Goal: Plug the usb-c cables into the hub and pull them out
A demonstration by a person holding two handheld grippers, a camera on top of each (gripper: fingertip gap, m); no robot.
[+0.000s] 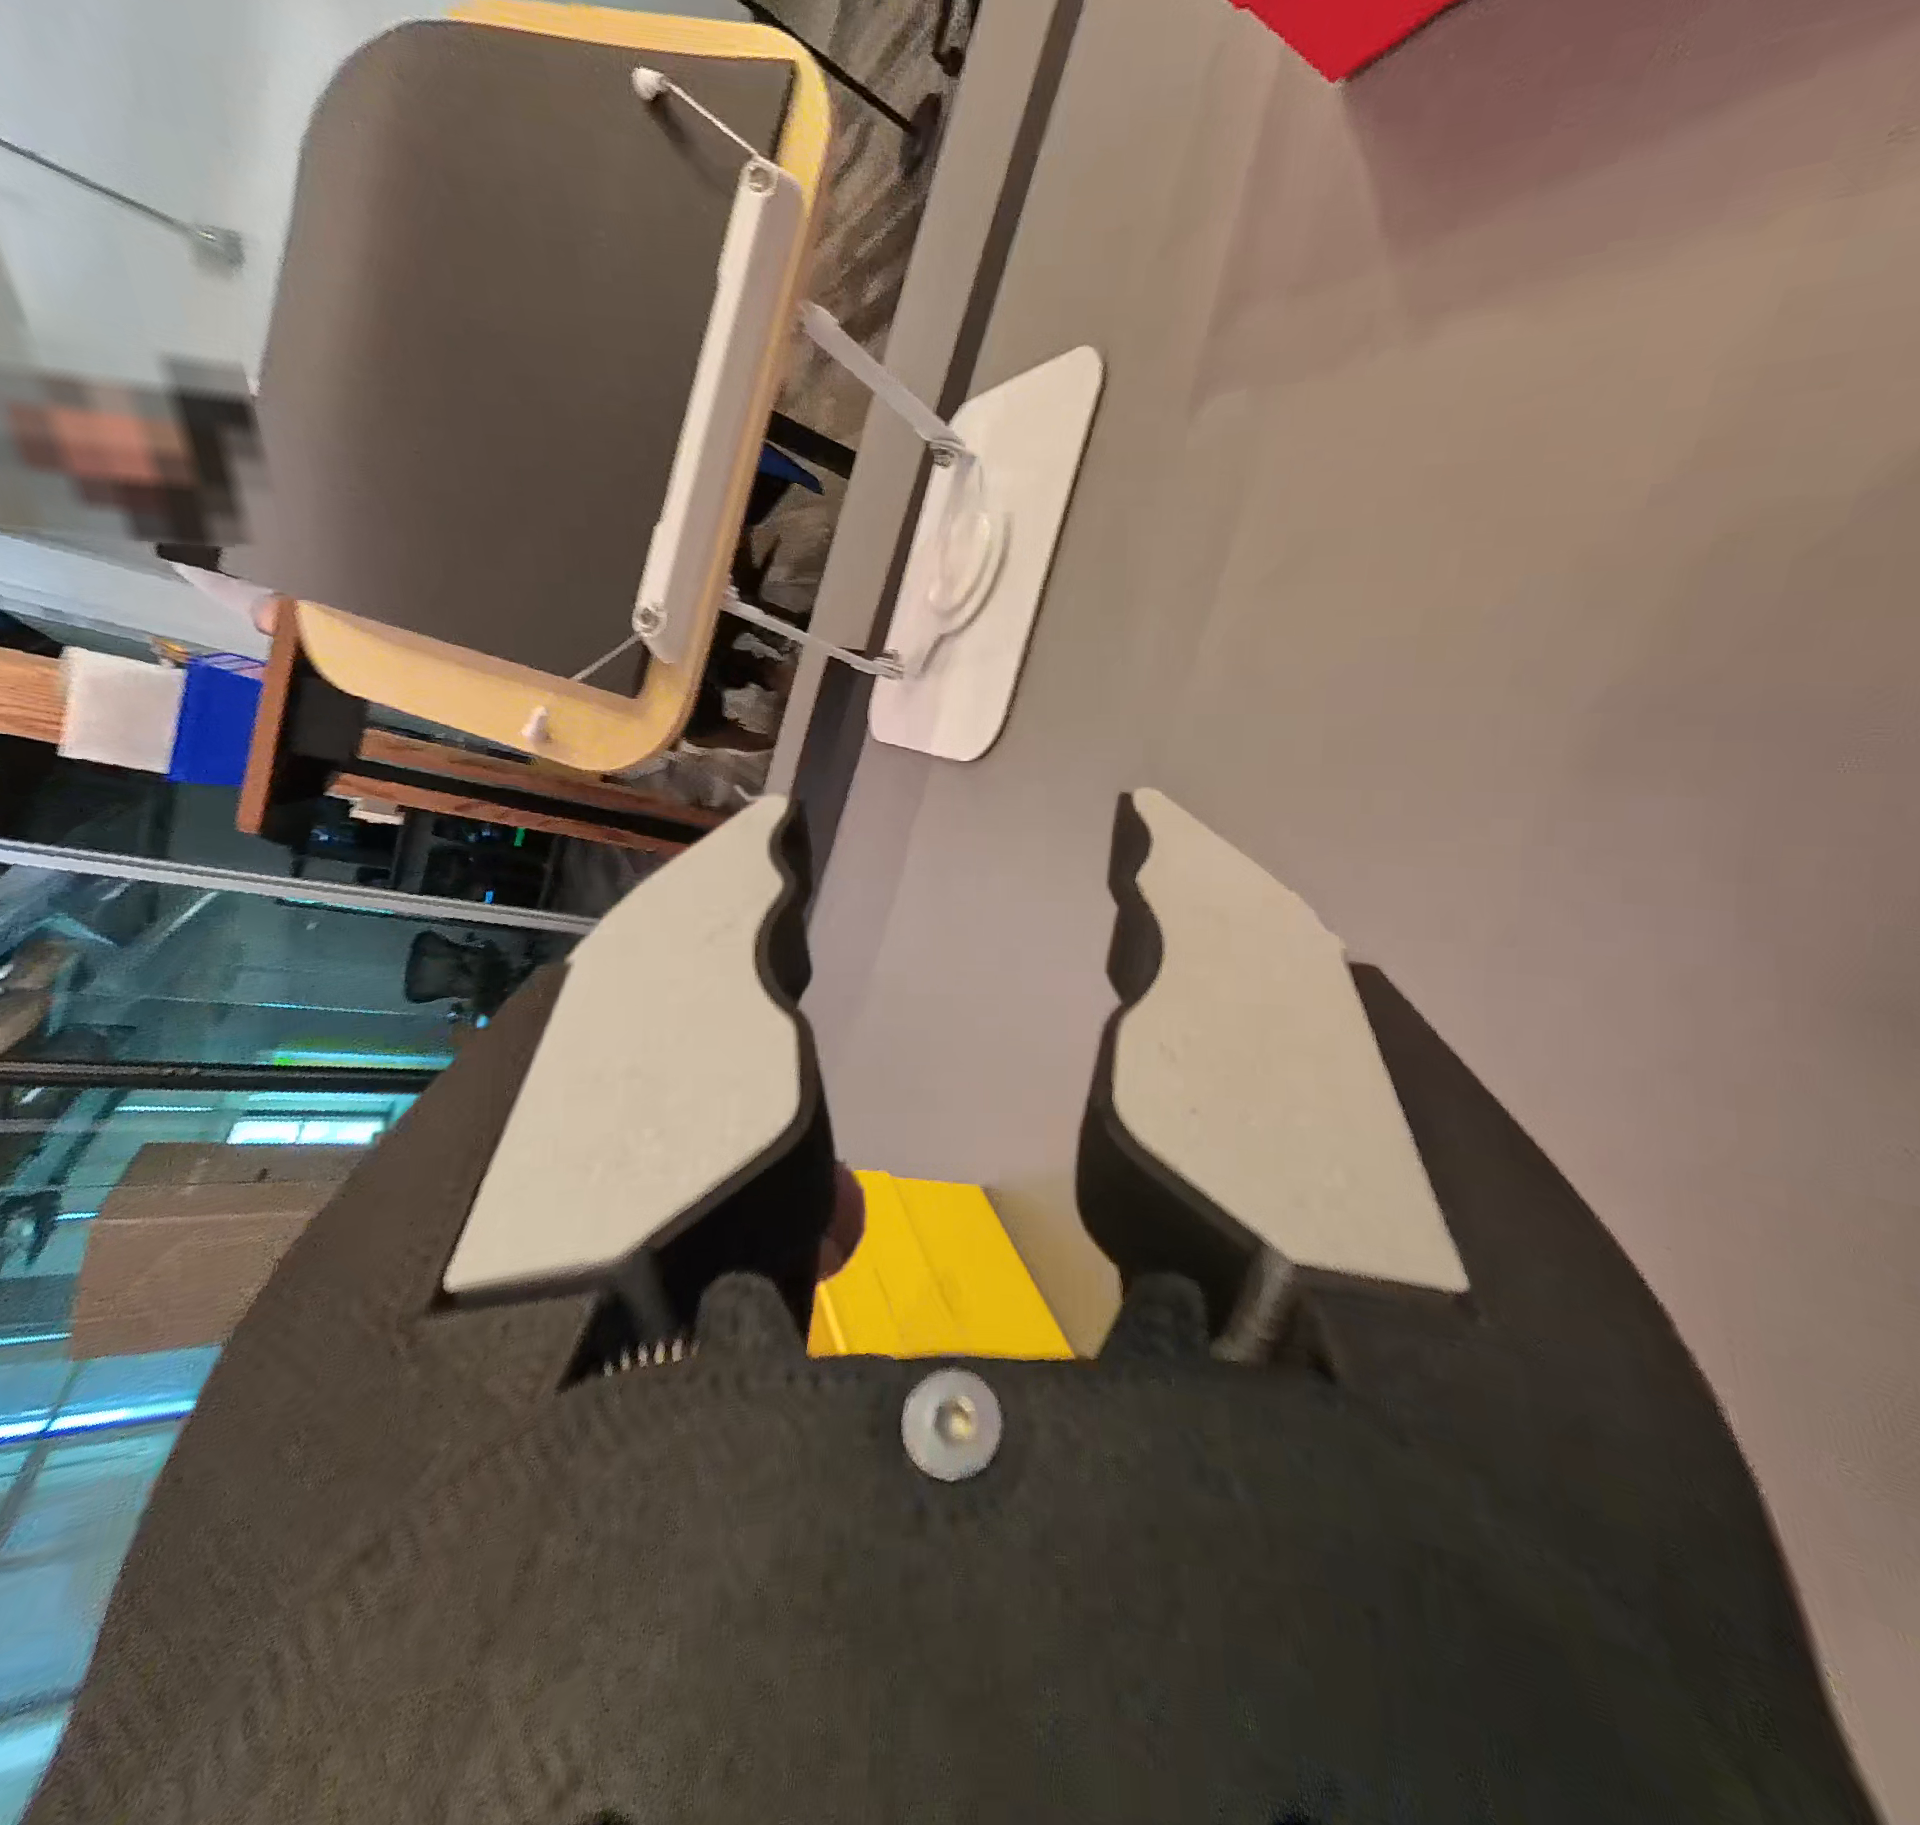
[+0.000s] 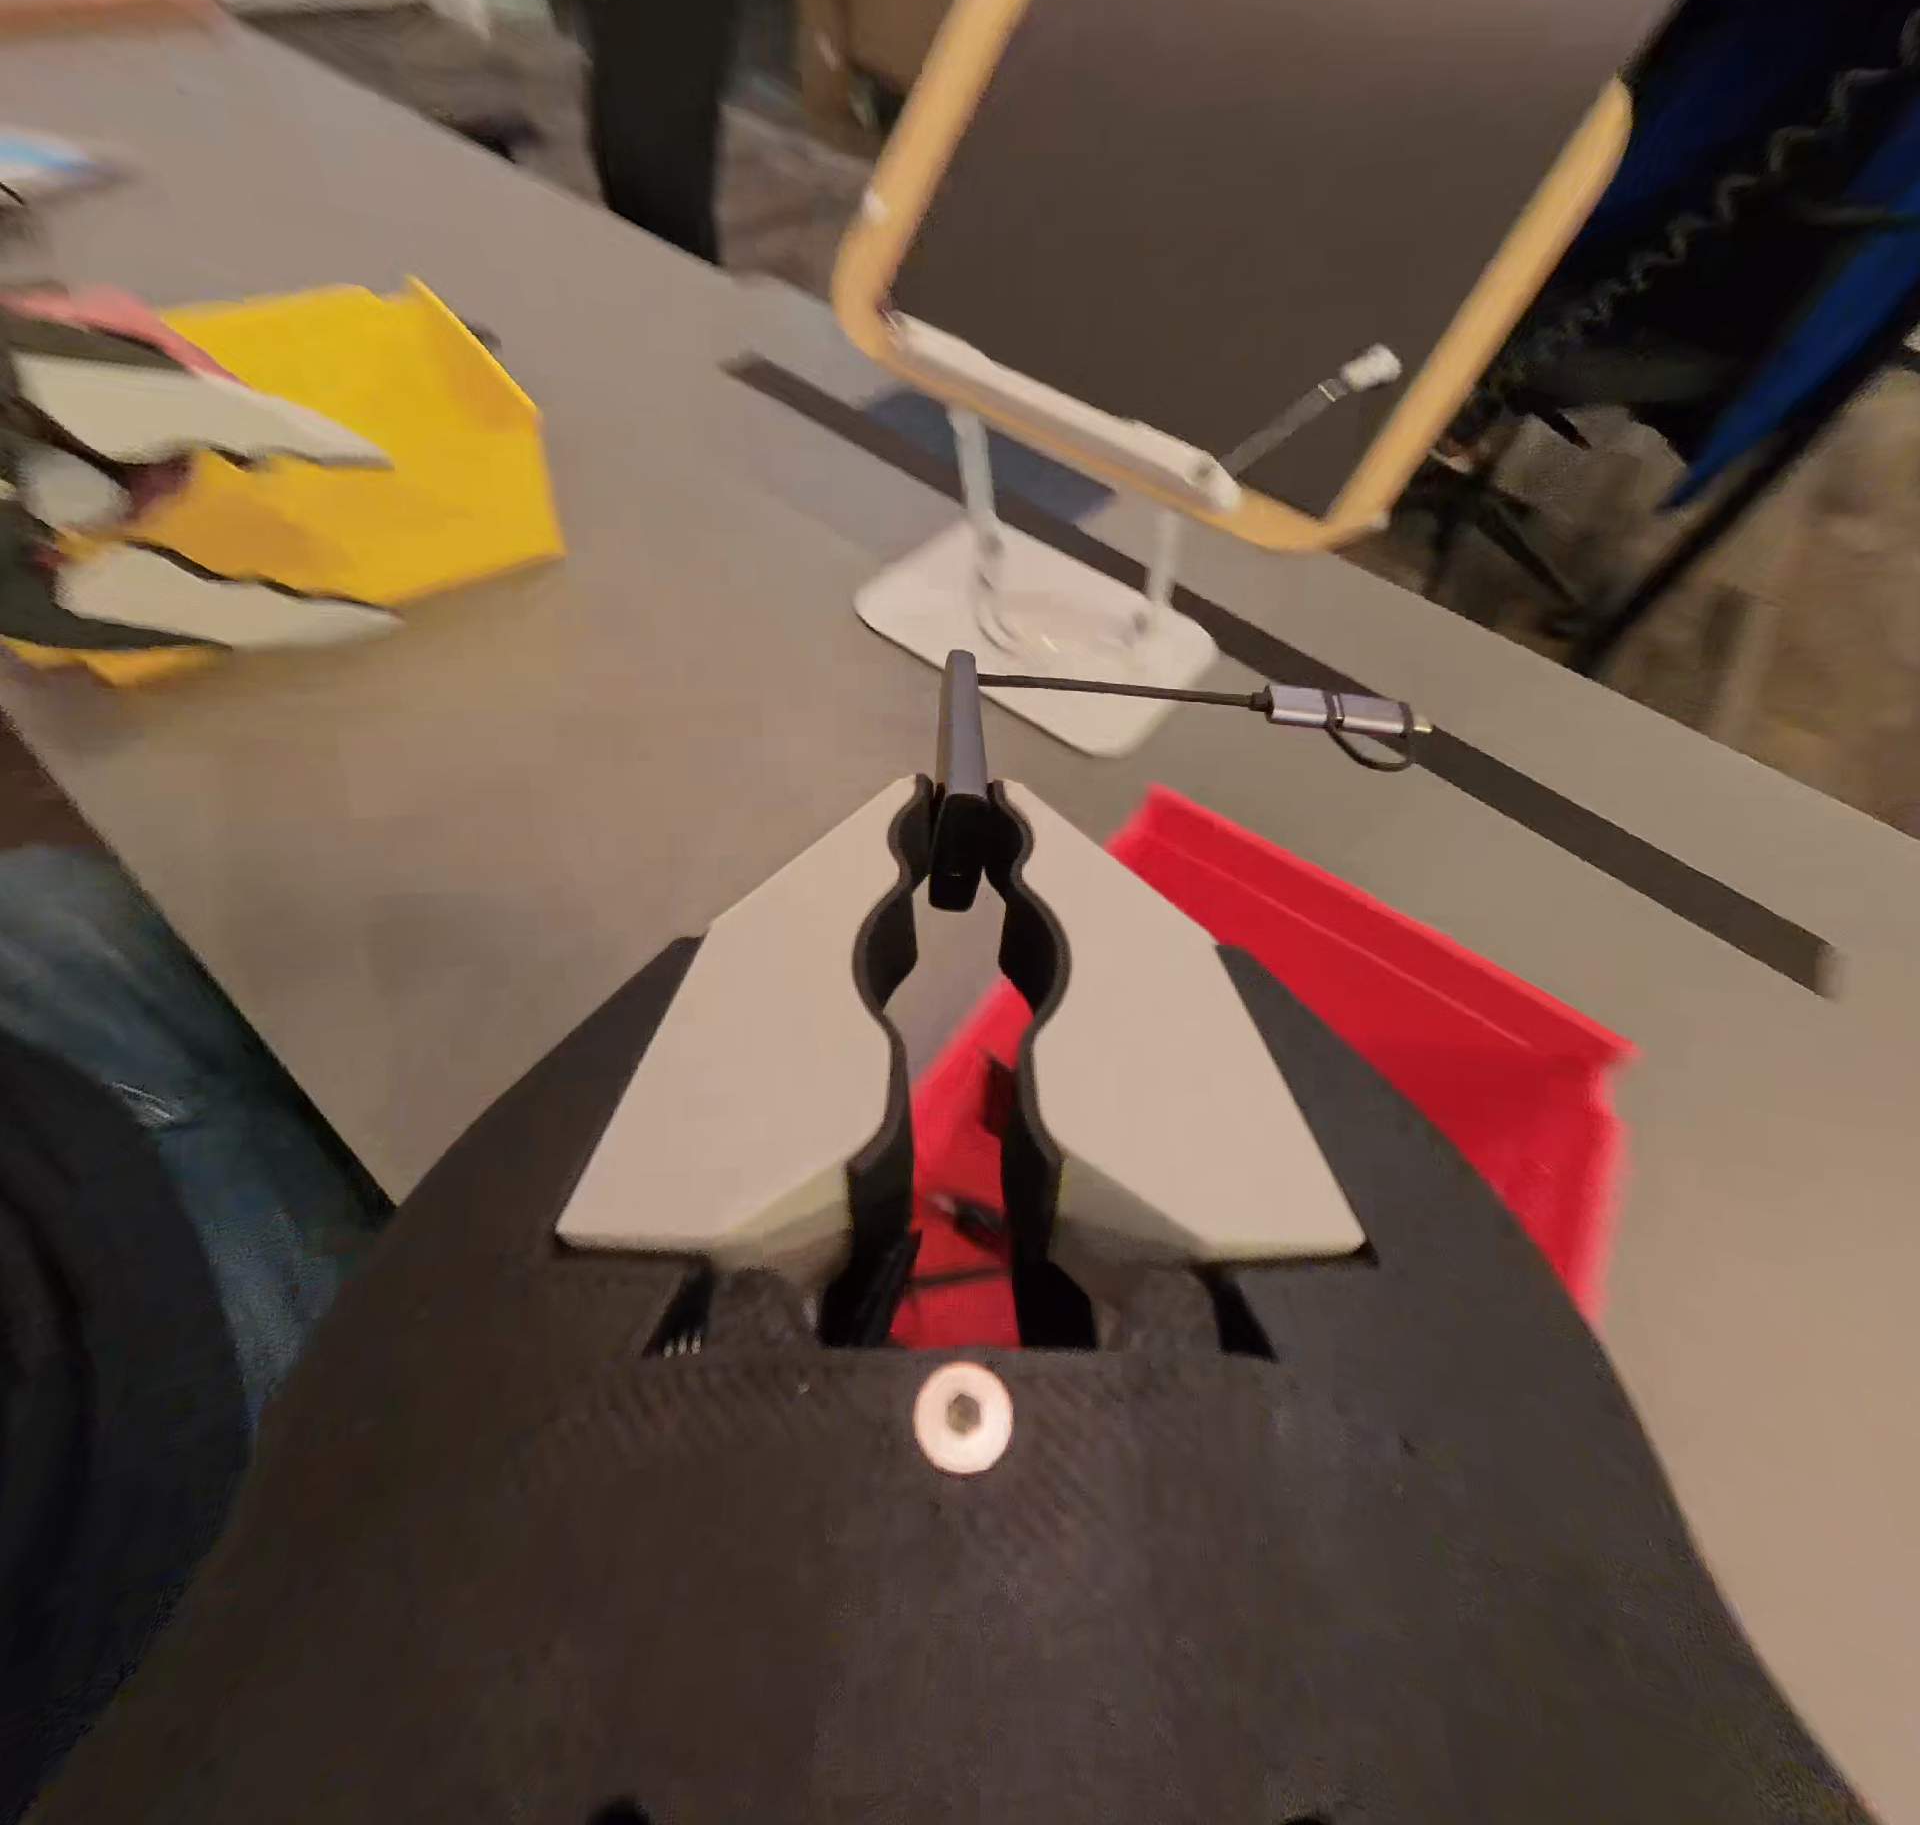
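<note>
Office: grey desk (image 2: 644,695), swivel chair (image 1: 457,965), glass partitions (image 1: 208,996).

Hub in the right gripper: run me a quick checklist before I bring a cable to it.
1. Right gripper shut on hub: ok.
2. Hub lead hangs free, its plug above the table: ok.
3. Left gripper open and holding nothing: ok.
4. Cable to plug in located: cannot tell; dark items lie in the red bin.
5. Hub ports visible: cannot tell.
6. Mirror stand close behind hub: not ok.
</note>
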